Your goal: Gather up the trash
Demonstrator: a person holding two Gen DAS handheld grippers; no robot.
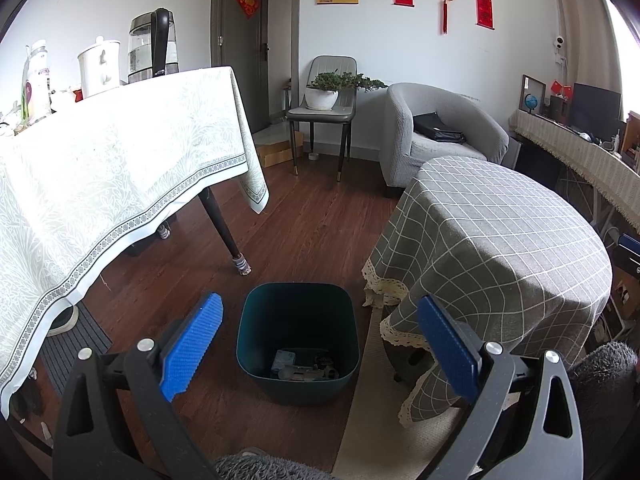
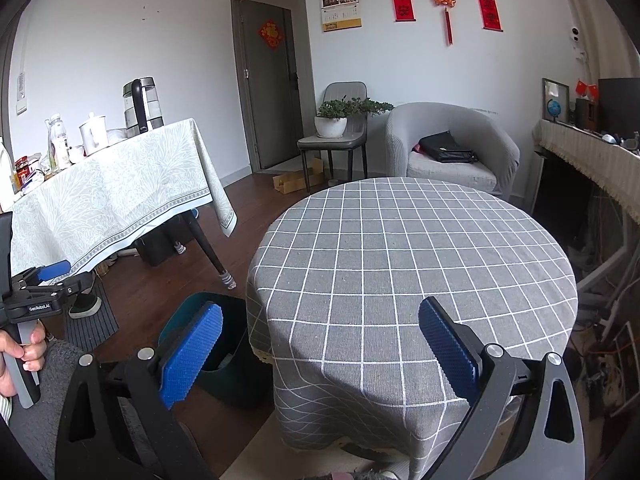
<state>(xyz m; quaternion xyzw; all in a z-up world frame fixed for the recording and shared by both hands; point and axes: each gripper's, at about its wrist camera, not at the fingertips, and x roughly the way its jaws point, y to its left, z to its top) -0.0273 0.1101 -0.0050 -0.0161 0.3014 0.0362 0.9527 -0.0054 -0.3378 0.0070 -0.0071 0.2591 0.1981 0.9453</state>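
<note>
Both grippers, left (image 1: 318, 344) and right (image 2: 320, 346), stand wide open and hold nothing, the left above a dark green bin (image 1: 298, 336) on the wood floor with trash (image 1: 304, 366) at its bottom, just beside the checked round table (image 2: 400, 264) that the right one faces.

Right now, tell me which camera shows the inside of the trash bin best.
The left wrist view: it looks down into the open trash bin, showing scraps at its bottom. In the right wrist view the right hand-held gripper and the checked tablecloth hide most of it.
</note>
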